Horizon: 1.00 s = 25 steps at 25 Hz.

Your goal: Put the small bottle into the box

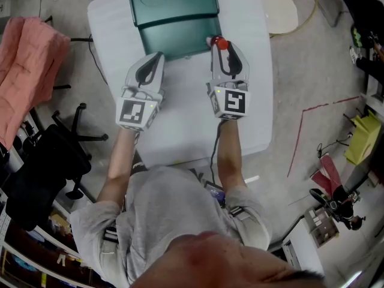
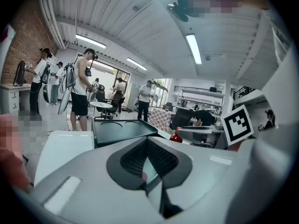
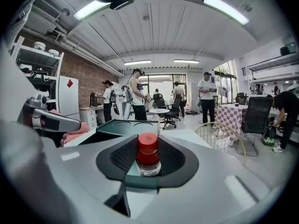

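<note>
Right hand-held gripper (image 3: 148,162), outstretched, clasps the small bottle (image 3: 148,149) beside the box (image 1: 175,36); left hand-held gripper (image 1: 157,57) clenched.

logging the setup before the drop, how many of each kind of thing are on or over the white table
small bottle: 1
box: 1
gripper: 2 (left gripper, right gripper)
total: 4

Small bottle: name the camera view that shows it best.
The right gripper view: the small bottle stands upright between the jaws, red cap and label plain. The head view shows only its red cap, by the box. The left gripper view shows a small red bit.
</note>
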### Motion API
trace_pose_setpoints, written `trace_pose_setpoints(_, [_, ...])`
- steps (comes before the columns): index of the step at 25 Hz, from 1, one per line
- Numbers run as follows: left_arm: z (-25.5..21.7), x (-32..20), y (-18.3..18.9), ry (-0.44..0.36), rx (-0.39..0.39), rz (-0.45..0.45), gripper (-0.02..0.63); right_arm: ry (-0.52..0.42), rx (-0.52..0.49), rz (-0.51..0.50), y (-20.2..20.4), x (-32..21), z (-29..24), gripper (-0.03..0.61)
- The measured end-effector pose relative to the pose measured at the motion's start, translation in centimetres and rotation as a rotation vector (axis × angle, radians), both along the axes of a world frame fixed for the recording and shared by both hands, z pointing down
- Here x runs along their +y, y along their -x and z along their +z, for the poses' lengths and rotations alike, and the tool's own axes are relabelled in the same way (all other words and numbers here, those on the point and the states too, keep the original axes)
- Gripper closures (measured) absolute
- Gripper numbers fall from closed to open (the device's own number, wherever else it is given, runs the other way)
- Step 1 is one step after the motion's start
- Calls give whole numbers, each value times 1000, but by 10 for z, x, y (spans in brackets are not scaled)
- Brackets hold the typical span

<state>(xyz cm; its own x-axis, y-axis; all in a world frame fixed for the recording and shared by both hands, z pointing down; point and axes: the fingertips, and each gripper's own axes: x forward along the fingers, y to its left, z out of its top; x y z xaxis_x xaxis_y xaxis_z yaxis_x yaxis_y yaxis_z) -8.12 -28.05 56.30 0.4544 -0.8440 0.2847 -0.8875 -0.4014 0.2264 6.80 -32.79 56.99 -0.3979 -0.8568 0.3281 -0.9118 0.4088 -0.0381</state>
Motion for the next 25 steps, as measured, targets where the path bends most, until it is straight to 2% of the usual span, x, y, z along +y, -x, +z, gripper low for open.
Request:
trace_pose_setpoints(14, [8,1,3,16,7,-12,603,37,26,10,4,-4,24,446])
trace_pose_setpoints(25, [2,6,5,6,1,-9,603,32,18,20,7,-2,24,442])
